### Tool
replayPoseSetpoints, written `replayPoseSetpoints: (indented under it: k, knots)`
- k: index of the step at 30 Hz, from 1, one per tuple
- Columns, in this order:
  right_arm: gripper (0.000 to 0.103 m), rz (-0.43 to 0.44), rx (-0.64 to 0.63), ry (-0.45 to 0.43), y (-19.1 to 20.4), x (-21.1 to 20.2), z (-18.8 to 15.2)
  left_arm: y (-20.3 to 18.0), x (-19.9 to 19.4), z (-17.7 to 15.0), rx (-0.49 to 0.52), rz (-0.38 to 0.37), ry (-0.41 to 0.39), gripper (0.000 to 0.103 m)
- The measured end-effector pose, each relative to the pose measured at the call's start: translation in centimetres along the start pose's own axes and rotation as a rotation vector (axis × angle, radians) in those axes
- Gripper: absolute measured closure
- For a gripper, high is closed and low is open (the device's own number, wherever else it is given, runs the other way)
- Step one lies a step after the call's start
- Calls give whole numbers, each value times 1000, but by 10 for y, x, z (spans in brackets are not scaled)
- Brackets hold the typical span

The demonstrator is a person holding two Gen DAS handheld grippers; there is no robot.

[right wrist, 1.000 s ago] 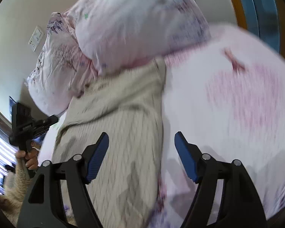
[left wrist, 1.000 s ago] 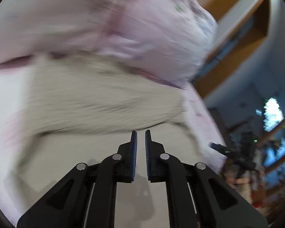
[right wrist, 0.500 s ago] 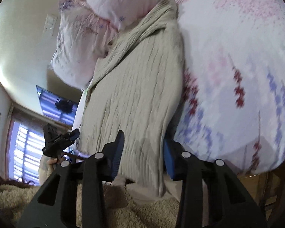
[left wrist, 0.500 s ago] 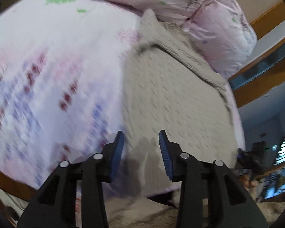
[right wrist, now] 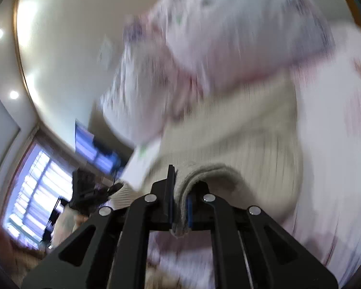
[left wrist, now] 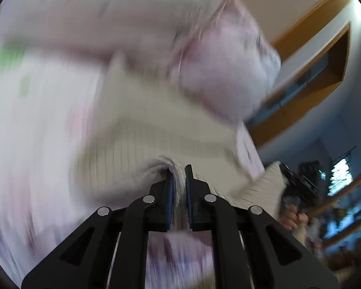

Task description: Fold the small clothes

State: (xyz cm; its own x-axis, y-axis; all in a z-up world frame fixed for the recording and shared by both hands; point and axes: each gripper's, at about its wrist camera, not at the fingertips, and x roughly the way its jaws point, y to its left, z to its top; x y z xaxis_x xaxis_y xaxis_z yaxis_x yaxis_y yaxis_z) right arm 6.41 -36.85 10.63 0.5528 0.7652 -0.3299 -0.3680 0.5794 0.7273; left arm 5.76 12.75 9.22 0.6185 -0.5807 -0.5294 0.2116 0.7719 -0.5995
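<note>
A beige knit sweater [left wrist: 156,130] lies on a floral bed sheet [left wrist: 36,132], its far end against the pillows. My left gripper [left wrist: 179,180] is shut on the sweater's near hem, and knit fabric bulges between the pads. In the right wrist view my right gripper [right wrist: 180,187] is shut on the other near corner of the sweater [right wrist: 240,139], with the hem folded over the right finger. Both corners are lifted off the sheet. Each view shows the other gripper at its edge, holding knit fabric. Both views are motion-blurred.
Pink floral pillows [left wrist: 216,72] are stacked at the head of the bed, also seen in the right wrist view [right wrist: 228,36]. A wooden window frame [left wrist: 312,84] stands to the right. A window with blinds [right wrist: 36,183] and a screen [right wrist: 93,149] are on the left.
Both grippers closed on the sweater's near hem, which they straddled open half a second ago. They now lift it and swing toward the pillows.
</note>
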Motion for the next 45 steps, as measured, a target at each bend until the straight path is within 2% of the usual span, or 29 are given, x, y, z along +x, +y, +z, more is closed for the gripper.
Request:
replayPoseSetpoints:
  k: [1, 2, 4, 5, 6, 8, 9, 11, 12, 15, 18, 20, 21, 25, 26, 27, 28, 30, 33, 35, 37, 39, 40, 41, 42, 43, 44, 45]
  knots:
    - [95, -32, 22, -69, -9, 12, 23, 0, 13, 32, -3, 23, -96, 94]
    - [95, -64, 54, -112, -22, 22, 36, 2, 25, 52, -15, 45, -156, 93]
    - [84, -172, 140, -169, -49, 50, 60, 14, 56, 88, -53, 114, -216, 88]
    - [66, -243, 171, -170, -61, 63, 66, 21, 69, 99, -77, 131, -210, 85]
    - [49, -296, 202, -158, -69, 70, 65, 33, 82, 107, -132, 149, -174, 75]
    - [41, -262, 247, -139, -82, 64, 51, 49, 86, 105, -204, 167, -124, 59]
    - [36, -257, 230, -132, -83, 62, 45, 55, 82, 99, -197, 156, -112, 48]
    - [31, -289, 205, -130, -86, 56, 37, 59, 77, 90, -150, 201, -107, 38]
    - [31, -292, 212, -120, -91, 52, 31, 65, 78, 86, -139, 226, -82, 37]
    - [31, -248, 283, -77, -105, 51, 19, 80, 88, 80, -161, 222, 6, 37]
    - [31, -255, 263, -62, -104, 46, 13, 84, 105, 77, -137, 269, 78, 37]
    - [31, -258, 239, -58, -98, 41, 8, 92, 117, 74, -159, 283, 115, 37]
    - [31, -257, 227, -59, -94, 37, 6, 96, 120, 73, -171, 287, 125, 39]
    - [30, -240, 197, -61, -86, 30, 4, 95, 125, 69, -166, 270, 62, 42]
    - [29, -234, 194, -60, -85, 29, 4, 97, 128, 68, -190, 229, 70, 69]
    - [29, -229, 194, -57, -83, 30, 4, 101, 135, 65, -249, 163, 93, 74]
    - [29, -225, 194, -55, -83, 31, 4, 103, 136, 62, -312, 124, 75, 79]
    - [29, -220, 190, -52, -82, 28, 3, 96, 134, 61, -363, 43, 65, 85]
    - [29, -217, 171, -67, -80, 18, 4, 64, 125, 68, -356, -81, 34, 87]
    - [29, -229, 161, -94, -79, 7, 5, 20, 126, 77, -308, -196, 25, 87]
    - [29, -252, 160, -134, -82, -7, 8, -34, 147, 82, -259, -339, 45, 87]
    - [29, -273, 178, -156, -89, -15, 11, -71, 179, 80, -278, -460, 86, 85]
    - [29, -286, 186, -160, -92, -17, 13, -92, 209, 78, -306, -538, 125, 82]
    - [29, -302, 187, -160, -95, -19, 14, -107, 238, 74, -341, -597, 179, 72]
    - [29, -333, 183, -148, -99, -20, 18, -115, 259, 70, -380, -644, 233, 70]
    - [29, -342, 184, -135, -102, -21, 19, -125, 286, 60, -444, -714, 335, 70]
    - [29, -339, 189, -114, -106, -23, 22, -132, 295, 54, -449, -727, 390, 70]
    - [28, -337, 193, -98, -109, -24, 24, -140, 293, 51, -380, -709, 410, 70]
